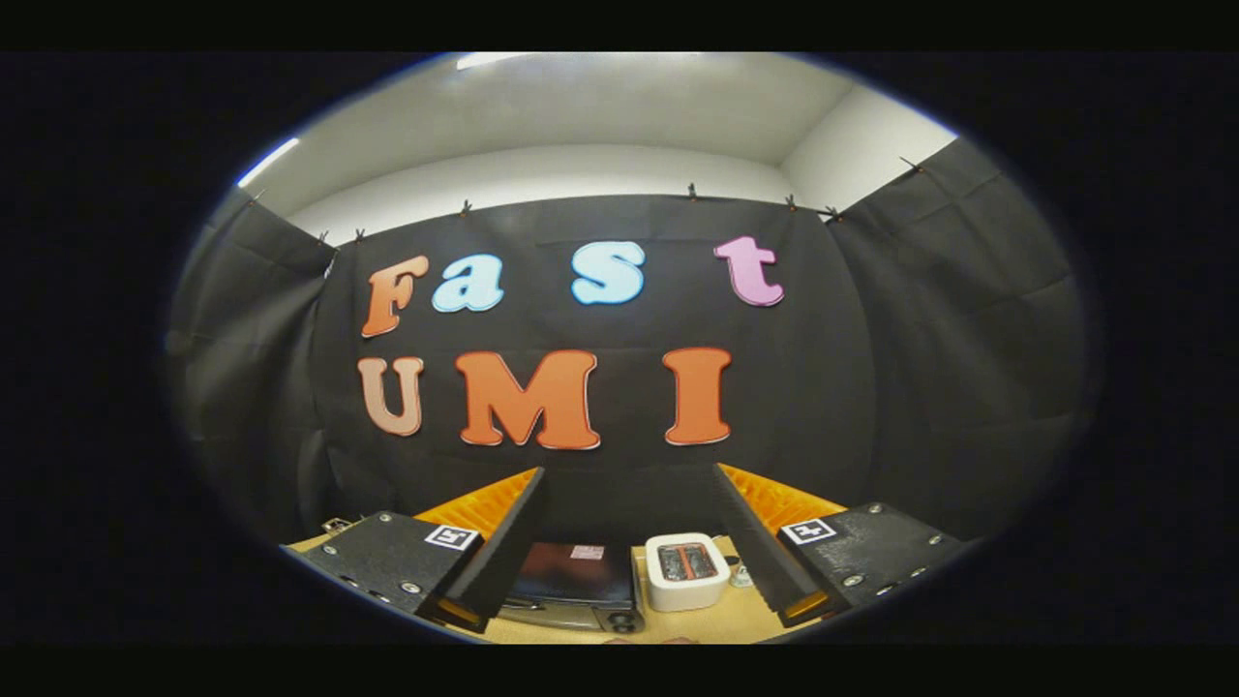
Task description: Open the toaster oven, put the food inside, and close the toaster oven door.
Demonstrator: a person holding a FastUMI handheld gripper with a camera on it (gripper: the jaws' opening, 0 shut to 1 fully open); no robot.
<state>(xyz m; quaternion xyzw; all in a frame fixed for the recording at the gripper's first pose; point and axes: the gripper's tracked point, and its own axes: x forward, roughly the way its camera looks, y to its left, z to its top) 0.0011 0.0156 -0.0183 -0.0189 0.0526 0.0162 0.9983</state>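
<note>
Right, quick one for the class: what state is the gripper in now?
Gripper: jaws open, holding nothing; the toaster oven and the white container sit beyond, between them.

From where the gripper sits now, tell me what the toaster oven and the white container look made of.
The toaster oven, between the open gripper's fingers, looks like dark painted metal, given its dull sheen. The white container beside it looks like smooth plastic, with rounded glossy edges.

toaster oven [573, 579]: front cut off | white container [686, 571]: contents unclear
</note>
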